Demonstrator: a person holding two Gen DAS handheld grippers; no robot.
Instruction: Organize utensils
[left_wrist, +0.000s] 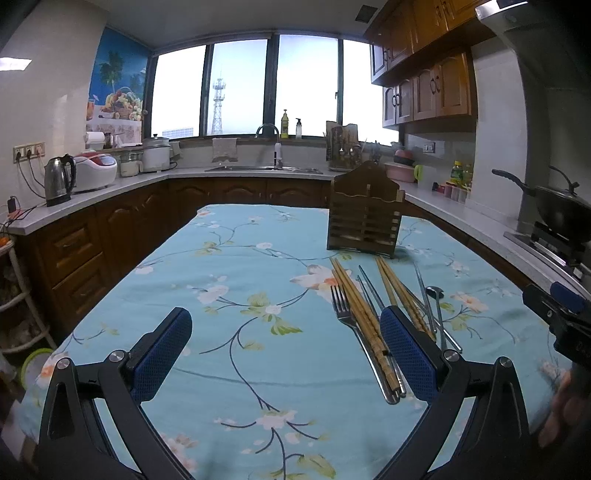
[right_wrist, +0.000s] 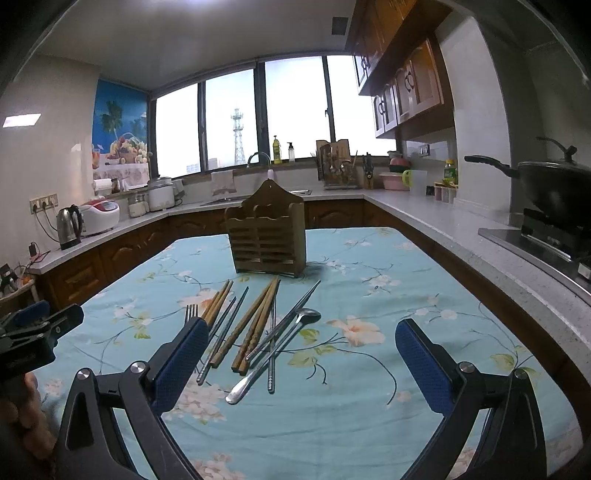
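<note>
A: Lying in a loose fan at the middle of the right wrist view are the utensils, all with their long axes running from the lower frame up toward the wooden holder (right_wrist: 266, 236).

B: Which ones?

A: A fork (right_wrist: 191, 312) at the left, tines toward the holder; wooden chopsticks (right_wrist: 255, 325); metal chopsticks (right_wrist: 221, 334); and a spoon (right_wrist: 275, 350) with its bowl at the upper end, handle crossing toward lower left.

B: And the holder?

A: Upright on the floral counter (right_wrist: 369, 406) just beyond the tips. Through its front slats I cannot tell whether anything is inside.

B: The tools?

A: The right hand-held gripper (right_wrist: 301, 363) is spread wide over the cloth, gripping nothing. The left hand-held gripper (left_wrist: 284, 356) is also spread and empty, its right finger (left_wrist: 404, 354) overlapping the utensils in the lower right of its view.
</note>
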